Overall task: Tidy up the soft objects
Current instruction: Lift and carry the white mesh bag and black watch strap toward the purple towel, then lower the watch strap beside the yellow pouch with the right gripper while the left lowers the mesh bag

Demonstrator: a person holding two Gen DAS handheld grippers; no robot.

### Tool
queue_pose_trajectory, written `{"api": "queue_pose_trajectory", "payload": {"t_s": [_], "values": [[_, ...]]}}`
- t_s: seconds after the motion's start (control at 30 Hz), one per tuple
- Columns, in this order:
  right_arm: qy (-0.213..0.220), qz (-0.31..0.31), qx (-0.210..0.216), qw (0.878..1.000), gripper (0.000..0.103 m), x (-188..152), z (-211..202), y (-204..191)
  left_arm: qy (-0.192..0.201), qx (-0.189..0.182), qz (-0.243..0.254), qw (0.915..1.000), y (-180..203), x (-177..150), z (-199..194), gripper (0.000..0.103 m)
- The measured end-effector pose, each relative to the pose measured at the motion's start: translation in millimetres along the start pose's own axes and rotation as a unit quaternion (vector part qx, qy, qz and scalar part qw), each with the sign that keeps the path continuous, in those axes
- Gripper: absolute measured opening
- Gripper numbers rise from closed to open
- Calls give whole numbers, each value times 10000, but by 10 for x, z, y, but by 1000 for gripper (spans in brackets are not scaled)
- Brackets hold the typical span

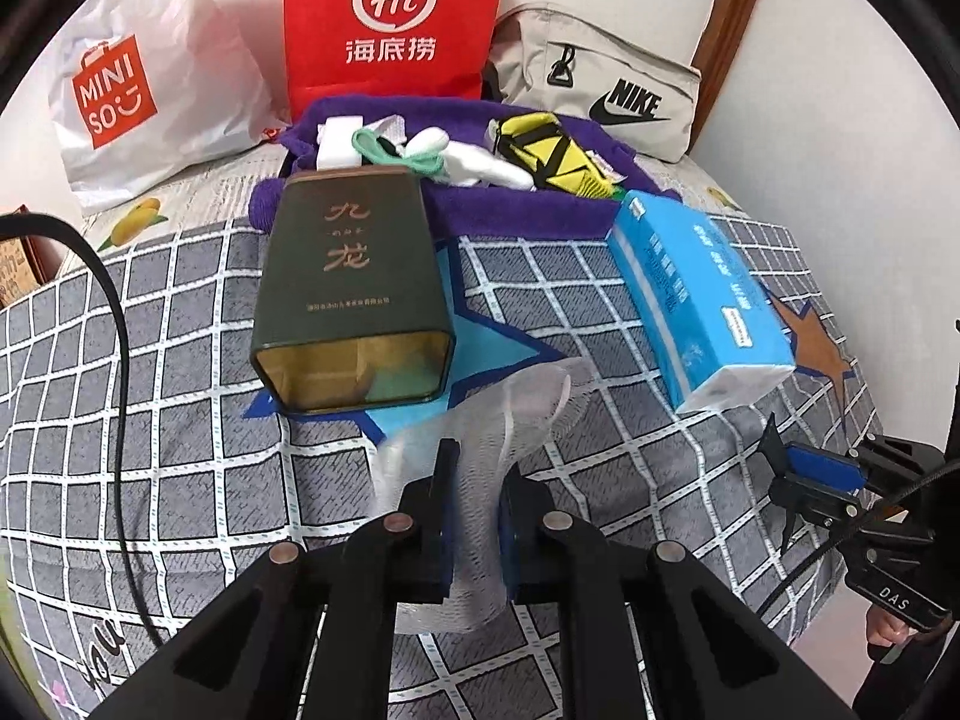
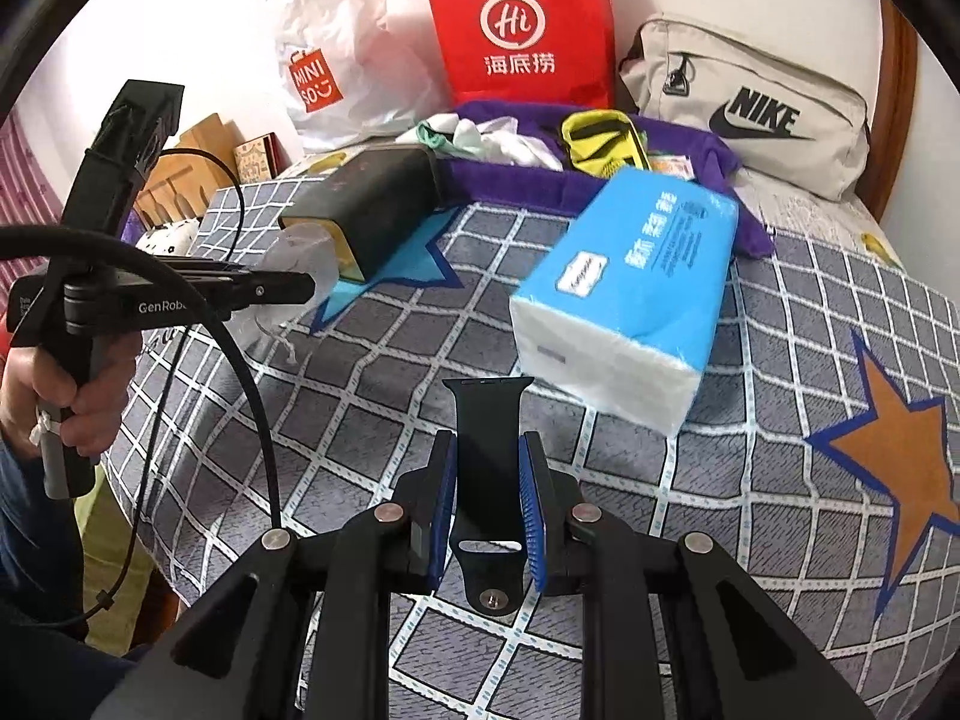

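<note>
I have both tools loaded, so I judge myself in the middle of the job rather than near its end. My left gripper (image 1: 474, 480) is clamped on a translucent white mesh pouch (image 1: 510, 420), which bunches between the pads and trails out ahead of the fingers over the checked bedspread (image 1: 150, 360). My right gripper (image 2: 487, 468) is closed on a black watch strap (image 2: 489, 450), the strap standing up between the blue pads with its slotted end down near the hinge. Ahead of me the dark green tin (image 1: 348, 294) lies on its side with its open mouth facing me, just in front of the pouch; something pale green sits inside it, though I cannot tell what. That tin looks like the likely receptacle, but that is my guess. Beyond it the purple towel (image 1: 516, 210) carries a heap not yet sorted: white socks (image 1: 480, 165), a green-trimmed piece and a yellow-and-black pouch (image 1: 558, 150). The blue tissue pack (image 1: 702, 294) lies slantwise on the bedspread to the right of the tin, well apart from it. Behind everything a red paper bag (image 1: 390, 18), a white shopping bag (image 1: 150, 78) and a beige belt bag (image 1: 606, 90) lean at the wall. What is left, as I see it, is placing my two held pieces and then working through the heap.
</note>
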State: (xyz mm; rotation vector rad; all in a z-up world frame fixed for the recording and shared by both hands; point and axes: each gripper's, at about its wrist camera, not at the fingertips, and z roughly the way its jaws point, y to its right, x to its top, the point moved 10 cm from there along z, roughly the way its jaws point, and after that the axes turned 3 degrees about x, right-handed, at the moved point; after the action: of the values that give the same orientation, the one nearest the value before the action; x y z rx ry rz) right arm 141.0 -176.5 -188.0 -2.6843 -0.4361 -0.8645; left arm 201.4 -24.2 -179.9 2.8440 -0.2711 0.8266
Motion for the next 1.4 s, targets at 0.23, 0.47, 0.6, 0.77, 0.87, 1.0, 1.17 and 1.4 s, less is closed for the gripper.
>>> {"api": "queue_pose_trajectory", "payload": {"t_s": [0.23,0.47,0.6,0.77,0.87,1.0,1.17,1.4], "values": [[160,-46,78,9998,21,236,-112,-31,152,87,34,9998,-15,172,-175,11],[299,-78,149,9994,21,535,-155,-2,330,74,25,9994,-70,410,-367,11],[368,-22,164,9992,21,734,-139,79,403,137,-10,9991,-153,600,-416,11],[534,-2,156,9985,21,1043,-102,197,462,227,-33,9987,-268,824,-415,11],[594,23,131,9981,21,1226,-41,267,478,285,-68,9984,-348,946,-389,11],[621,86,124,9980,21,1433,67,386,473,317,-221,9981,-474,1105,-294,11],[601,169,-10,9981,21,1651,216,584,514,231,-281,9980,-520,1319,-203,11],[638,229,-194,9975,21,1919,360,839,574,246,-304,9976,-575,1675,-25,11]]}}
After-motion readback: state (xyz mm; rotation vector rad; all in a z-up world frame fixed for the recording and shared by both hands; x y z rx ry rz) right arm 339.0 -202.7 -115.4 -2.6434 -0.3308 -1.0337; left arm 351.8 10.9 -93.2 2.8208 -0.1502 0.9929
